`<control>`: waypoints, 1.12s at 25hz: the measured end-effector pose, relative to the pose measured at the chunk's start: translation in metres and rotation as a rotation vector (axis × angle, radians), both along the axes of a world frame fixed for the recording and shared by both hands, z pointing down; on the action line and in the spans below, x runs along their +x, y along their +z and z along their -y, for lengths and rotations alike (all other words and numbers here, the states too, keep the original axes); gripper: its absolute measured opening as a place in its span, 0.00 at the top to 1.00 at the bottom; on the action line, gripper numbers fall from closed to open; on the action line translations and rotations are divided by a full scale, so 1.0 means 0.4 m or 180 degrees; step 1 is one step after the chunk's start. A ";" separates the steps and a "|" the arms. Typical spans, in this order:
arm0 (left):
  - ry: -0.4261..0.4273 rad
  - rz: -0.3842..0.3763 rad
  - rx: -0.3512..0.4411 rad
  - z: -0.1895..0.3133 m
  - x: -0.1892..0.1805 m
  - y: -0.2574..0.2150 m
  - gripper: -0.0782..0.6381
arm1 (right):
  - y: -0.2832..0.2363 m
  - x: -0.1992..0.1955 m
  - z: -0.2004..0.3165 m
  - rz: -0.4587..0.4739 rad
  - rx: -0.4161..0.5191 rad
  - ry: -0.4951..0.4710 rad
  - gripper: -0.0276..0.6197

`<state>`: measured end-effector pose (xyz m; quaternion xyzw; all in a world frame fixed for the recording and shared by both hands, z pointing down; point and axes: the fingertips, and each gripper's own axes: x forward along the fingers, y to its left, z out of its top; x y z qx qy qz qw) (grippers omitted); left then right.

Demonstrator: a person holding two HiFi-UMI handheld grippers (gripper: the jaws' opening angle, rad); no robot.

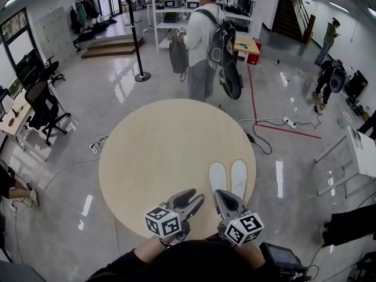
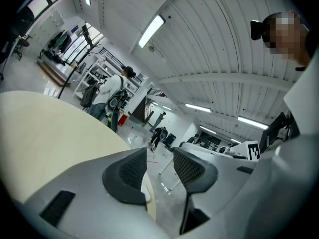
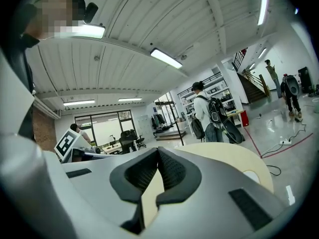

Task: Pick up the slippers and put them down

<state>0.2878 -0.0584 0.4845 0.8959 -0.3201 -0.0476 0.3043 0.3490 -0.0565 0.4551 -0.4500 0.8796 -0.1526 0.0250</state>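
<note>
Two white slippers, one beside the other, lie side by side on the round wooden table, near its front right edge. Both grippers hover close to me at the table's near edge, just short of the slippers. My left gripper is open, and nothing sits between its pads. To its right, my right gripper is shut and empty, its pads meeting at the tips. In the right gripper view a bit of one white slipper shows on the table.
A person with a backpack stands on the glossy floor beyond the table. A coat stand rises at the back left, with office chairs on the left. Cables and a white table are on the right.
</note>
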 end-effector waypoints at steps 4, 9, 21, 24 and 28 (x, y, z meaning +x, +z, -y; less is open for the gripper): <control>0.0000 0.0012 0.0111 -0.039 -0.052 -0.009 0.63 | 0.007 -0.044 -0.035 0.0031 0.0013 0.0039 0.93; 0.0011 -0.0010 0.0147 -0.089 -0.114 -0.017 0.64 | 0.010 -0.101 -0.081 0.0053 -0.0023 0.0074 0.93; -0.0006 -0.0097 0.0124 -0.133 -0.157 -0.011 0.64 | 0.026 -0.162 -0.134 -0.0041 -0.0087 -0.0008 0.93; -0.0015 -0.0118 0.0085 -0.132 -0.170 0.001 0.64 | 0.038 -0.174 -0.133 -0.0054 -0.0118 -0.0009 0.93; -0.0003 -0.0134 0.0038 -0.136 -0.176 0.007 0.64 | 0.045 -0.181 -0.141 -0.0074 -0.0160 0.0003 0.93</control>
